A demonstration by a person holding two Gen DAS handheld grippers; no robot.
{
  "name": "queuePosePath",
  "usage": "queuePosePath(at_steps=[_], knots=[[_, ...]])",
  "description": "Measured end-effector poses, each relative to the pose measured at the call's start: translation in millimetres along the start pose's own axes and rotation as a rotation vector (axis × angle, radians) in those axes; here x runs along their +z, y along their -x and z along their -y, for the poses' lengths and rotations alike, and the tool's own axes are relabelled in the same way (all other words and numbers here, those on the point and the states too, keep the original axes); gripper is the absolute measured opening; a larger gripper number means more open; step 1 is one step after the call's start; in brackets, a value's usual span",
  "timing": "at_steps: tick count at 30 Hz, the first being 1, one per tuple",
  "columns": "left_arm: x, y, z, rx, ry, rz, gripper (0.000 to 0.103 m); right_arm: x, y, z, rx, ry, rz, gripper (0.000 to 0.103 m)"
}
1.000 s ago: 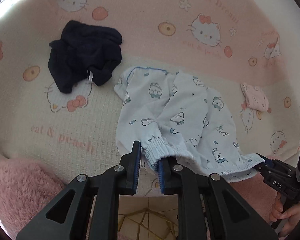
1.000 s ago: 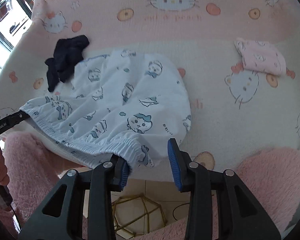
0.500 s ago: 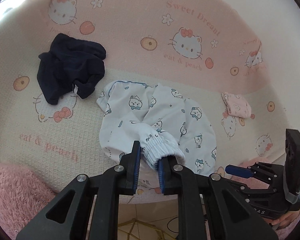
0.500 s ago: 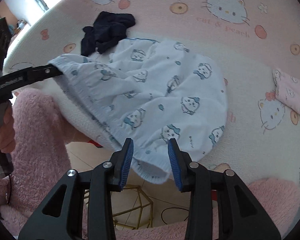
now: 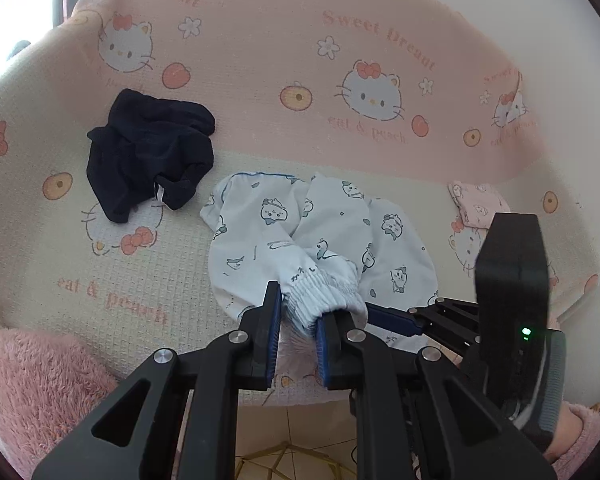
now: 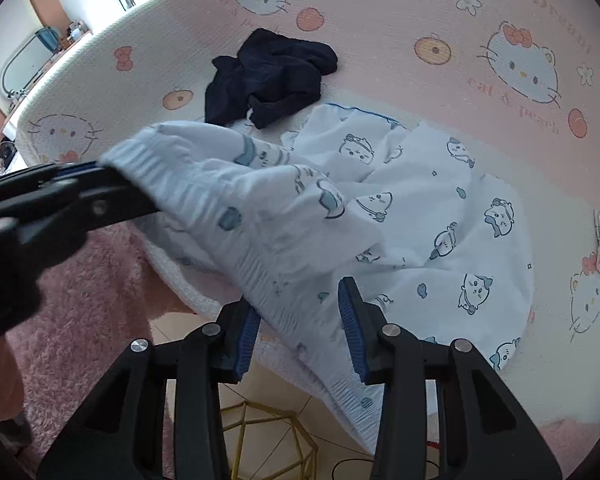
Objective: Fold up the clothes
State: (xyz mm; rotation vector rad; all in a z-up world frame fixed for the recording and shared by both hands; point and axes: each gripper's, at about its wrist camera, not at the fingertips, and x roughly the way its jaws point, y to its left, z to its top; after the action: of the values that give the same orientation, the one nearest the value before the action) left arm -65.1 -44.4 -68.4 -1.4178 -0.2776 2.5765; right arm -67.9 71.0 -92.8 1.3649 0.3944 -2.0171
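Observation:
White pants (image 5: 300, 232) printed with small cartoon animals lie on the sofa cover, legs pointing away. My left gripper (image 5: 300, 312) is shut on the bunched elastic waistband (image 5: 324, 292) and holds it off the seat edge. In the right wrist view the left gripper (image 6: 84, 172) comes in from the left with the waistband (image 6: 204, 208) hanging slack from it. The band runs on between the jaws of my right gripper (image 6: 296, 304). It rests against the left pad, and the jaws stand apart. The right gripper (image 5: 388, 320) sits close beside the left one.
A crumpled dark garment (image 5: 148, 160) lies at the back left of the seat. A small folded pink garment (image 5: 480, 204) sits at the right. The cat-print cover (image 5: 240, 60) drapes the seat and backrest. Pink fluffy fabric (image 6: 92, 300) borders the near edge, and a gold wire frame (image 6: 268, 432) stands on the floor.
My right gripper has swung across to just beside the left one, bringing its end of the waistband along. The band was stretched between the grippers; it now hangs doubled and slack.

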Motion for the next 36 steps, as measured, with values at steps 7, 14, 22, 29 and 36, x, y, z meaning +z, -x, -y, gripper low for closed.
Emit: queuePosePath(at_steps=[7,14,22,29,36], knots=[[-4.3,-6.2,-7.0,0.015,0.006,-0.013,0.016,-17.5,-7.1,60.4,-0.237,-0.104,-0.009,0.025],[-16.2,-36.6,-8.2,0.089,0.001,-0.107,0.016,-44.9,2.3,115.8,-0.421,-0.167,-0.061,0.024],[-48.2,-91.1,-15.5,0.182,-0.037,-0.294,0.026,-86.9,8.8,148.8,-0.344,-0.355,-0.103,0.024],[-47.5,-108.3,-15.2,0.152,-0.057,-0.302,0.027,-105.1,-11.5,146.4,-0.147,-0.408,-0.229,0.027],[-34.2,-84.6,-13.5,0.105,-0.042,-0.192,0.009,-113.3,-20.7,158.5,-0.083,-0.482,-0.284,0.027]])
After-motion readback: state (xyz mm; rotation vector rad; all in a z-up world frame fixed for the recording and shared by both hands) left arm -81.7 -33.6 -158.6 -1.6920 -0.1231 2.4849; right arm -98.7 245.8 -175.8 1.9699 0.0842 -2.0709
